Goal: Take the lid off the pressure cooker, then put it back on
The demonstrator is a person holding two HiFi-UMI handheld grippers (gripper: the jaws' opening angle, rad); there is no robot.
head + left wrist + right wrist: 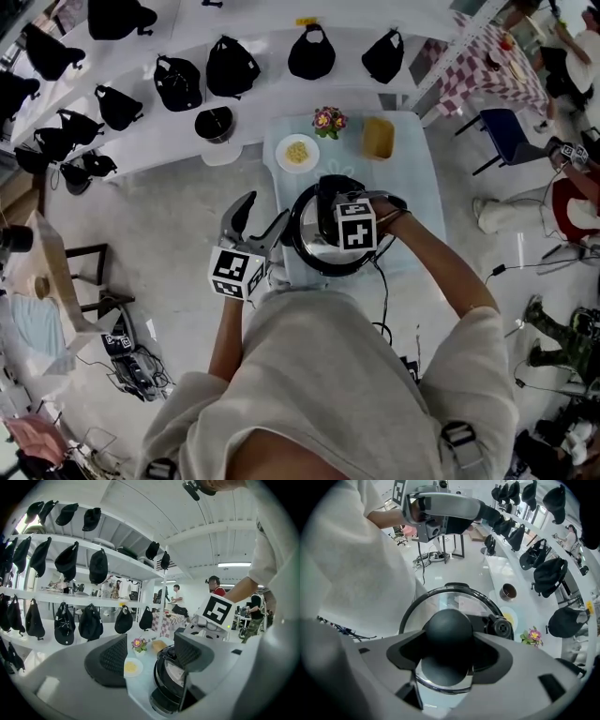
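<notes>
Right gripper view: right gripper (449, 644) clamps the upward-pointing lid knob (447, 623) (left gripper (151, 656) gapes).

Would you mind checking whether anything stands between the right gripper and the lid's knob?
Nothing visible does: the right gripper is shut on the black knob of the glass lid.

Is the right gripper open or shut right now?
Shut: the right gripper jaws clamp the black lid knob from both sides.

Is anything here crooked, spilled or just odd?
Only the lid: the right gripper grips its knob, and from the left gripper view it seems tilted over the cooker, not flat. No spill shows.
</notes>
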